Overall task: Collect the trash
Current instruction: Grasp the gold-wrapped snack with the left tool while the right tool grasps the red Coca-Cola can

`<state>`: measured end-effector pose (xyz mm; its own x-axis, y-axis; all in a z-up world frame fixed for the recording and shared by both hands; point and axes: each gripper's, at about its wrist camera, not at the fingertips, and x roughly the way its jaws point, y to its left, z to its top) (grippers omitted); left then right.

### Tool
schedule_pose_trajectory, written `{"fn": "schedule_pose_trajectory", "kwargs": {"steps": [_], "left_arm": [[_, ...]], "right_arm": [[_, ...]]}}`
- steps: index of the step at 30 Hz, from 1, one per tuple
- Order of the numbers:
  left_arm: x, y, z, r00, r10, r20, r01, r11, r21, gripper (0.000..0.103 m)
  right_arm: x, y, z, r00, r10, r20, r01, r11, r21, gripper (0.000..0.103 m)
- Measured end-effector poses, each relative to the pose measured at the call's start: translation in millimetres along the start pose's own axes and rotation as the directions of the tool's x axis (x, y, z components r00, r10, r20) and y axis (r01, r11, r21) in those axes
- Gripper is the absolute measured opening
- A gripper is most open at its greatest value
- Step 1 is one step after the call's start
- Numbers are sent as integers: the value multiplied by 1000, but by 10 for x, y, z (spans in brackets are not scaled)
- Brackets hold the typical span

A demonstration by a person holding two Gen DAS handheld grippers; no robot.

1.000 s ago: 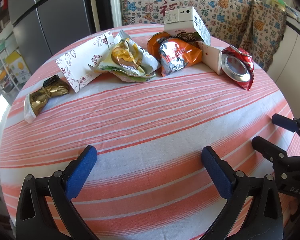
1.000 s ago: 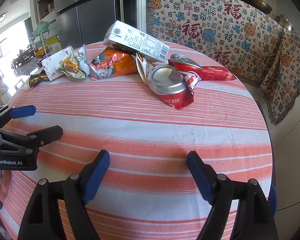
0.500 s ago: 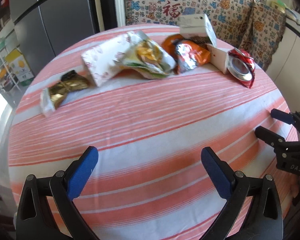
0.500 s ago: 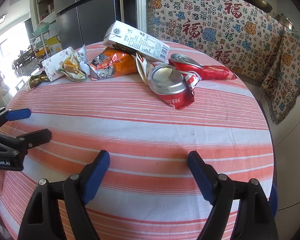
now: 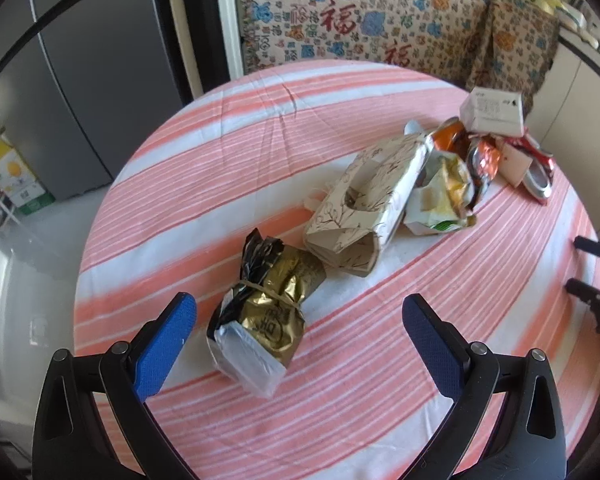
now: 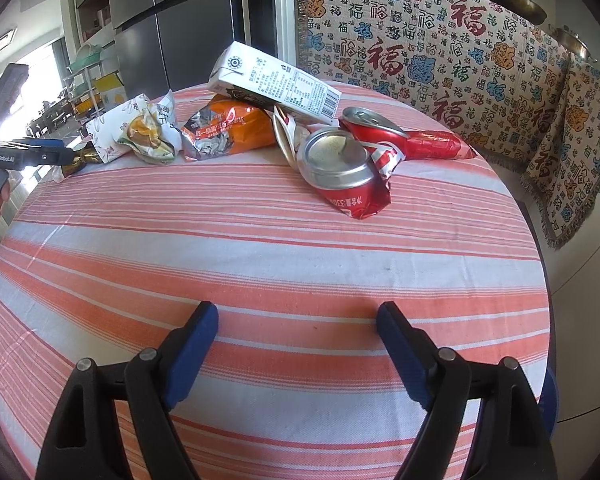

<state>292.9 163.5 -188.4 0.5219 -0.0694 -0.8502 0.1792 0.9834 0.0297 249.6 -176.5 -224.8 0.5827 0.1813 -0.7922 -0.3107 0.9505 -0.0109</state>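
2 grippers, both spread and holding nothing — your left gripper [image 5: 298, 318] straddles the gold foil packet [image 5: 266, 312] without touching; your right gripper [image 6: 296, 320] hovers over bare striped tablecloth [image 6: 260, 248], trash heaped beyond.

I see a tablecloth [image 6: 284, 248] in salmon-orange and white stripes. My gripper fingers [image 5: 162, 346] have blue pads on black frames. The nearest packet [image 5: 268, 312] is gold foil with a black top and a clear, whitish end. Beside it the tissue box [image 5: 364, 204] is cream with brown floral line drawings. The crushed can [image 6: 348, 176] is red with a silver end, the snack bag [image 6: 228, 128] orange and silver, the carton [image 6: 276, 84] white with black print. The hanging cloth [image 6: 440, 52] is beige with red, blue and orange characters.
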Motion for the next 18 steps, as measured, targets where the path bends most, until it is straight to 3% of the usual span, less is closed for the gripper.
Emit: {"fn": "schedule_pose_trajectory", "kwargs": {"steps": [2,5,7,10,12,13,15,18], "left_arm": [[155,-1,-15,999,19,-30,-18,999,29,102],[226,-36,-66,999,-25,-25,27,998,57,102],[212,-79,-84,1000,-30,-2,31,997,75,98],[174,-78,-86,999,-50,21,49,998,41,78],[130,-23,-90,999,-39,34,39,999,14,55],[108,7,-102,998,-43,36,43,999,-3,49],[49,35,-173,997,-61,43,63,997,-47,46],[-28,-14,-280,998,-55,40,58,995,-76,45]], "right_arm": [[-8,-13,1,1000,14,0,-14,1000,-1,84],[-82,-215,43,996,88,18,-89,994,61,84],[-131,-421,113,997,66,49,-70,993,98,84],[-73,-684,239,998,20,64,-28,991,129,84],[16,-789,349,995,71,70,-82,983,166,84],[67,-799,415,992,102,76,-114,978,176,84],[173,-777,546,984,157,88,-171,970,173,84],[310,-789,628,980,169,101,-186,963,197,82]]}}
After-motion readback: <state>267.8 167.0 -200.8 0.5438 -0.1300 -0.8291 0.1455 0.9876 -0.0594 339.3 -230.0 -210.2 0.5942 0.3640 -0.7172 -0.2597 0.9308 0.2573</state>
